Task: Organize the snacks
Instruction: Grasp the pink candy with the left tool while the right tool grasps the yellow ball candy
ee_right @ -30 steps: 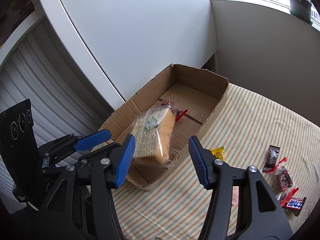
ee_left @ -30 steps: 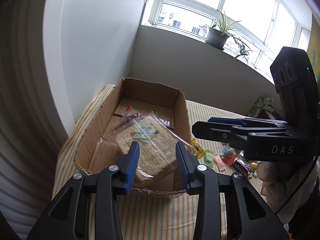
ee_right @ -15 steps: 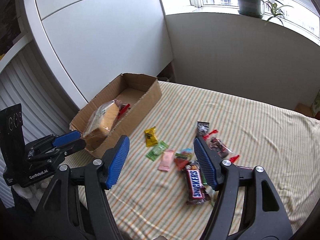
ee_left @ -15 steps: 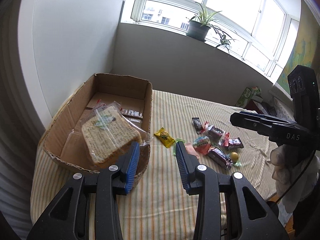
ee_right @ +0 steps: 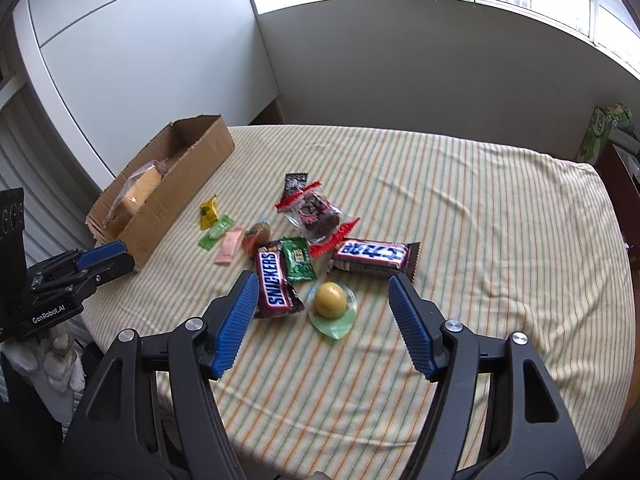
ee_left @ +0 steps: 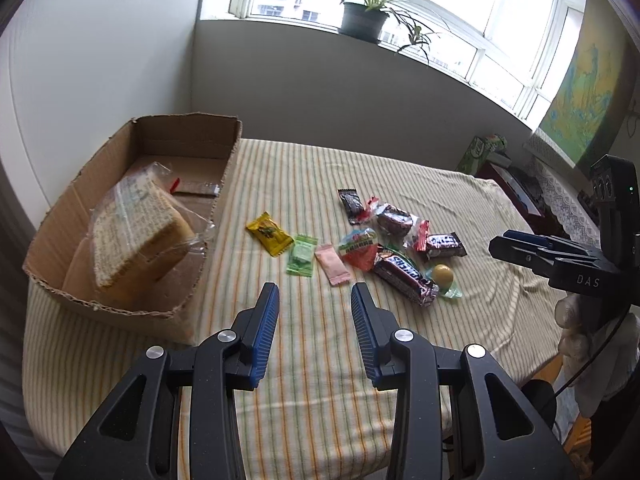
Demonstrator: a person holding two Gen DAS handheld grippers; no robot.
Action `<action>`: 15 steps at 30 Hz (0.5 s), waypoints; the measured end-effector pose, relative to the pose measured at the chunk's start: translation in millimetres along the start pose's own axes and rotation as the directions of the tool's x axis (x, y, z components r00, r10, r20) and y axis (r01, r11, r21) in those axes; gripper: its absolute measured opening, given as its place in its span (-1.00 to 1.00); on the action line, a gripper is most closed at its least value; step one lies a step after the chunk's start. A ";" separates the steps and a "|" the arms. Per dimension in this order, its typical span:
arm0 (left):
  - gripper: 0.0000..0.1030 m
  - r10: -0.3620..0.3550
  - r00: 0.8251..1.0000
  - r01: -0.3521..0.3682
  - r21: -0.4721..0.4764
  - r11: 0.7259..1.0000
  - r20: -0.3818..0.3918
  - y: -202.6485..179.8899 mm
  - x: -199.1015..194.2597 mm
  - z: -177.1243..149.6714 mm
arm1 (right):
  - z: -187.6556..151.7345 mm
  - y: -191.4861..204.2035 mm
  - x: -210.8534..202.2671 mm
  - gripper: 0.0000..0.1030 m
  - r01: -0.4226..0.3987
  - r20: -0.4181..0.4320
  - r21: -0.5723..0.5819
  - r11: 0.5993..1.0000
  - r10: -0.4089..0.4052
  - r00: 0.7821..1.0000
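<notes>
A loose cluster of wrapped snacks lies in the middle of a tabletop point(ee_right: 480, 208) covered with a yellow striped cloth. Among them are a Snickers bar point(ee_right: 274, 280), a second dark chocolate bar point(ee_right: 375, 255) with blue lettering, a green packet point(ee_right: 298, 259), a clear bag of dark pieces point(ee_right: 316, 213) with red ends, and a round yellow candy point(ee_right: 330, 295) in clear green wrap. Towards the box lie a yellow sachet point(ee_left: 269, 233), a pale green sachet point(ee_left: 302, 255) and a pink sachet point(ee_left: 331, 263).

At the left edge of the tabletop stands an open cardboard box point(ee_left: 200, 256). Inside it, a bagged slab of bread point(ee_left: 136, 224) leans tilted against the wall.

The right hand-held gripper point(ee_right: 322, 316) hangs just above the yellow candy, its blue-padded jaws spread wide and holding nothing. The left hand-held gripper point(ee_left: 315, 322) hovers over bare cloth between the box and the snacks, jaws moderately apart, also empty.
</notes>
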State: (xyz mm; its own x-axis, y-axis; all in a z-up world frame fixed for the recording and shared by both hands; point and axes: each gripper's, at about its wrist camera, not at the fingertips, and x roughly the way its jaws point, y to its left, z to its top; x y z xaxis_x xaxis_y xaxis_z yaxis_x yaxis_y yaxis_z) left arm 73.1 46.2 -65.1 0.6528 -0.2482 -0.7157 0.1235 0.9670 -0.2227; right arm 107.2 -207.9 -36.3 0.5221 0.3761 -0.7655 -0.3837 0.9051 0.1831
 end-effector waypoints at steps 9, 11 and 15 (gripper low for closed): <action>-0.31 0.039 0.995 -0.031 0.089 0.996 -0.087 -23.5 43.0 -0.1 | -13.5 -1.8 22.8 0.36 0.023 -0.038 -0.036 0.999 -0.024 0.999; -0.36 0.041 0.994 -0.031 0.104 0.994 -0.099 -27.0 50.5 1.5 | -14.7 -2.4 27.2 0.34 0.024 -0.039 -0.040 0.999 -0.026 0.999; -0.45 0.041 0.991 -0.026 0.117 0.993 -0.130 -30.4 65.1 4.6 | -16.7 -3.4 36.0 0.21 0.014 -0.054 -0.044 0.999 -0.016 0.998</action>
State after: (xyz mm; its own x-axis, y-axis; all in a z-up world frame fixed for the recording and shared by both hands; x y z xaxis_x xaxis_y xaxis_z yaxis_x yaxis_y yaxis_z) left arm 115.3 1.0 -101.8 0.5543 -0.2135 -0.8045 0.1930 0.9732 -0.1253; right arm 114.6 -200.8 -74.8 0.4866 0.3506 -0.8002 -0.4101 0.9004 0.1451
